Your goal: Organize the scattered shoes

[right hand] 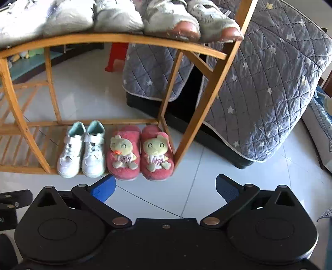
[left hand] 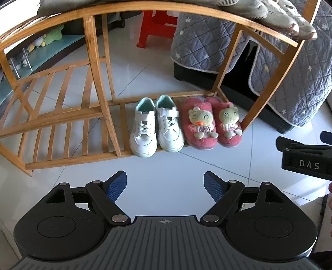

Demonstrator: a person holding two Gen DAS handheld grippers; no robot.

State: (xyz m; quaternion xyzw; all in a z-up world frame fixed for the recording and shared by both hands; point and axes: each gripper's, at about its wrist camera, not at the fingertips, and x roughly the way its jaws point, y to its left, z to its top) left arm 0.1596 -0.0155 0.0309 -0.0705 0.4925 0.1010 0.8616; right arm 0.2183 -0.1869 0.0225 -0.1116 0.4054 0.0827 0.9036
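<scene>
Standing side by side on the bottom slats of the bamboo rack [left hand: 97, 68], the white sneakers [left hand: 155, 124] and pink plush slippers [left hand: 213, 122] touch, toes pointing outward. Grey shoes [right hand: 172, 18] occupy the top shelf. Left gripper [left hand: 165, 187] and right gripper [right hand: 165, 188] hover over the tiled floor [left hand: 166, 164], fingers spread wide, holding nothing.

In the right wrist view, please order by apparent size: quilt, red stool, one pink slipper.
1. quilt, by far the largest.
2. pink slipper.
3. red stool, mostly hidden and farther away, so unsure.
</scene>
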